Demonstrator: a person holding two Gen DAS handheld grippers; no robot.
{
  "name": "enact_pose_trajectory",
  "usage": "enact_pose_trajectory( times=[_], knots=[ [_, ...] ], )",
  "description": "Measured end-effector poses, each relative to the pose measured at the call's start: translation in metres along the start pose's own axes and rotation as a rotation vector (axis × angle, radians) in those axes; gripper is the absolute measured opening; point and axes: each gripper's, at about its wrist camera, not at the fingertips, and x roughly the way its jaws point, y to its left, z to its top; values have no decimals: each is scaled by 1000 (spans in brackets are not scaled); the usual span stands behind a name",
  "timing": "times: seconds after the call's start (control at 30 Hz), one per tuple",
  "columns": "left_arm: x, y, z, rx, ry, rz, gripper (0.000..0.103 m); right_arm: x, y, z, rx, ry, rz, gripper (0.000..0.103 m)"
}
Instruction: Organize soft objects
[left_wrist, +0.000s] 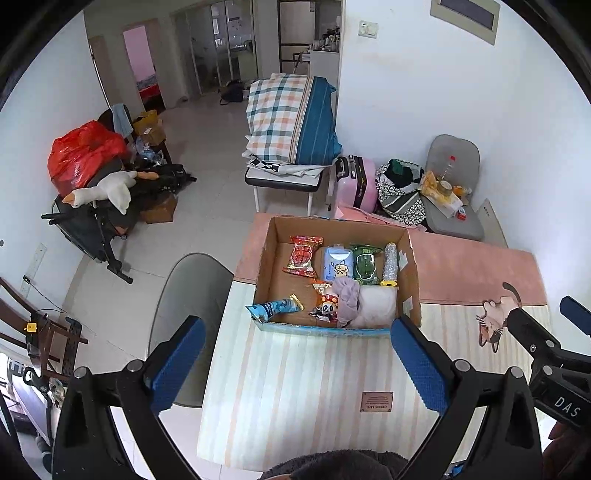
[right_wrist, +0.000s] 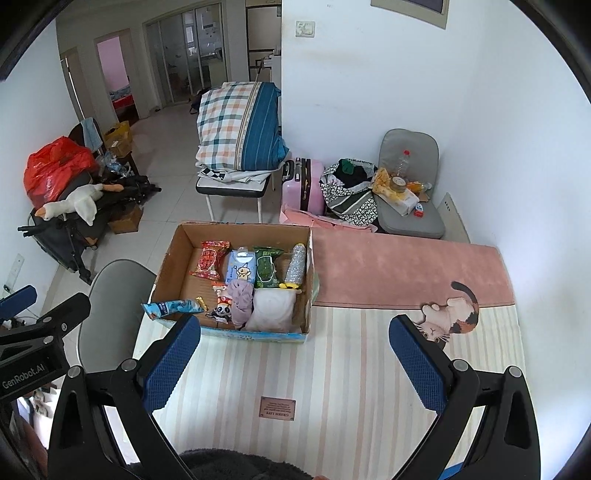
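A cardboard box (left_wrist: 410, 258) (right_wrist: 170, 258) stands on the striped and pink table mat (left_wrist: 314, 380) (right_wrist: 332, 369). Inside lie a red snack bag (left_wrist: 302, 256) (right_wrist: 210, 259), a blue tissue pack (left_wrist: 338, 264) (right_wrist: 241, 269), a green pack (left_wrist: 365, 264) (right_wrist: 266, 269), a glittery silver tube (left_wrist: 389, 263) (right_wrist: 297, 266), a mauve cloth (left_wrist: 347, 299) (right_wrist: 242, 301), a pale pink soft item (left_wrist: 376, 308) (right_wrist: 273, 308) and a panda toy (left_wrist: 327, 308) (right_wrist: 222, 311). A blue packet (left_wrist: 275, 307) (right_wrist: 171, 307) hangs over the box's near left rim. My left gripper (left_wrist: 297, 363) and right gripper (right_wrist: 295, 363) are open and empty, above the mat, short of the box.
A grey chair (left_wrist: 192, 295) (right_wrist: 114, 295) stands left of the table. Another grey chair (left_wrist: 454, 184) (right_wrist: 410, 177) with clutter, a pink suitcase (left_wrist: 356, 182) (right_wrist: 304, 184) and a stool with folded bedding (left_wrist: 291, 122) (right_wrist: 240, 129) stand beyond. A cat picture (left_wrist: 496, 317) (right_wrist: 448, 314) marks the mat.
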Motion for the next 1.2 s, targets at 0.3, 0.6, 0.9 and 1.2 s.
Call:
enact_pose_trajectory(
  times=[0.3,0.6,0.9,1.2],
  knots=[
    [0,0,-1,4,-5,3,103,-5,-2,-1,-1,-7,1,103],
    [-2,-2,-2,4,-10,3,103,-7,-3,-1,-4,-9,-3,103],
    [-5,-1,-3,10,-12,-1,103,-15,-10,1,-2,-18,-12,103],
    [-9,-4,-3,18,-15,-5,103,-19,-11,-1,-8,-35,-13,103]
  ],
)
